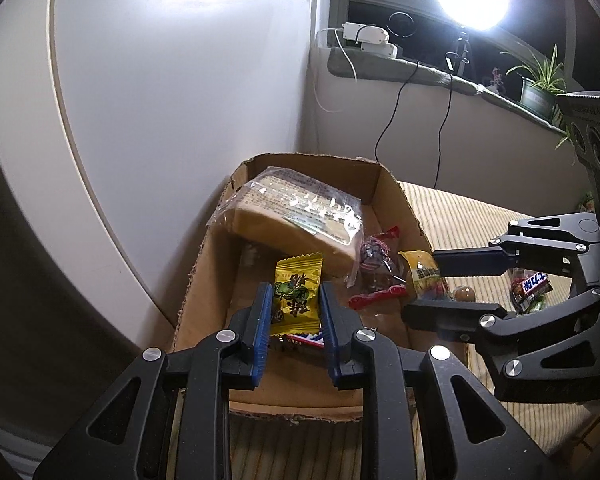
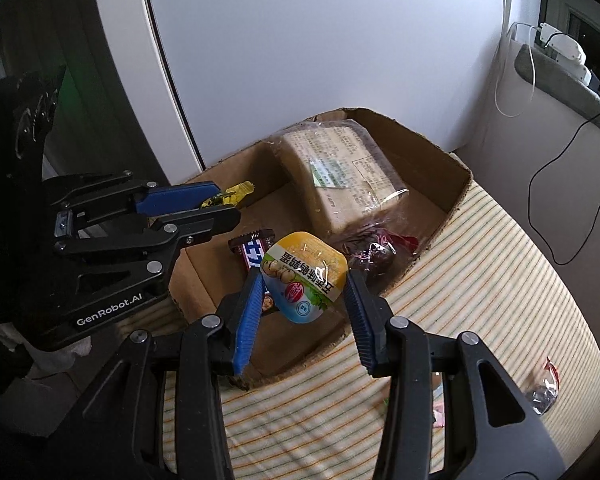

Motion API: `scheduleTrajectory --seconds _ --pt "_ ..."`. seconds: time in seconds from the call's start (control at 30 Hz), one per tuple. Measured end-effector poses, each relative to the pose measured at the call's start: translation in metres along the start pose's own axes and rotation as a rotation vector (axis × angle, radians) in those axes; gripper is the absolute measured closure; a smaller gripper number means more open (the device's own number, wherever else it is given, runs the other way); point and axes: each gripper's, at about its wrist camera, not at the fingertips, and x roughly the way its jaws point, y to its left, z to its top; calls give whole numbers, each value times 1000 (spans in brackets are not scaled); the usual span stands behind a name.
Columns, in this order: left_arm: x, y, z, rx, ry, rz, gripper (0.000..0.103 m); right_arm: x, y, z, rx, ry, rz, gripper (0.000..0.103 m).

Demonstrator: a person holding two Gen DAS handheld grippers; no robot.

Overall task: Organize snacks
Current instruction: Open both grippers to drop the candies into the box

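A: Closest to us, the left tool (image 1: 294, 322), blue pads pinching the yellow sachet (image 1: 296, 300) by its two long edges. It hangs over the near end of the cardboard box (image 1: 396, 196), not yet let go.

B: And the right tool (image 2: 300, 300) comes in from the side, clamped on the egg pack (image 2: 304, 276), the one with the yellow-and-blue label. That hovers above the box's near corner too.

A: So how far along are we?

B: Well into it, I'd say. Already in the box: the big bread bag (image 2: 340, 176), a dark wrapped sweet (image 2: 366, 258) with red ends, and a chocolate bar (image 2: 256, 254) lying flat on the bottom.

A: Two more about to drop, then. What's left outside?

B: On the striped desk (image 2: 500, 280) at least one more bar (image 1: 530, 286) with some wrappers behind the right tool, plus a crinkly wrapper (image 2: 544, 388) at the far edge. Those remain to be collected.

A: Orientation of the sachet?

B: Long axis runs away from the left wrist camera, toward the far wall of the box, its zigzag end forward, printed face up.

A: And the egg pack?

B: Tilted, label facing the right wrist camera, long axis sloping from upper left, the yellow end, down to the blue end at lower right.
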Motion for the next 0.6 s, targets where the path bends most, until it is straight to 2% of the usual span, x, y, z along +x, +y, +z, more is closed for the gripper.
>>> scheduleTrajectory --seconds 0.03,0.07,0.1,0.13,0.17,0.2,0.3,0.6 --pt "0 0 0 0 0 3 73 1 0 0 -1 1 0 59" --pt "0 0 1 0 -1 8 62 1 0 0 -1 2 2 55" --pt "0 -1 2 0 -1 12 55 1 0 0 -1 0 3 45" --pt "0 -1 2 2 -5 17 47 0 0 0 -3 -5 1 40" --pt "-1 -1 2 4 -9 25 46 -1 0 1 -5 -11 -3 34" --pt "-1 -1 2 5 -10 29 46 -4 0 0 -9 -21 -5 32" --pt "-1 -1 3 6 -10 35 42 -10 -1 -1 -10 -31 0 31" --pt "-8 -12 6 16 -16 20 42 -30 -20 -10 25 -47 -31 28"
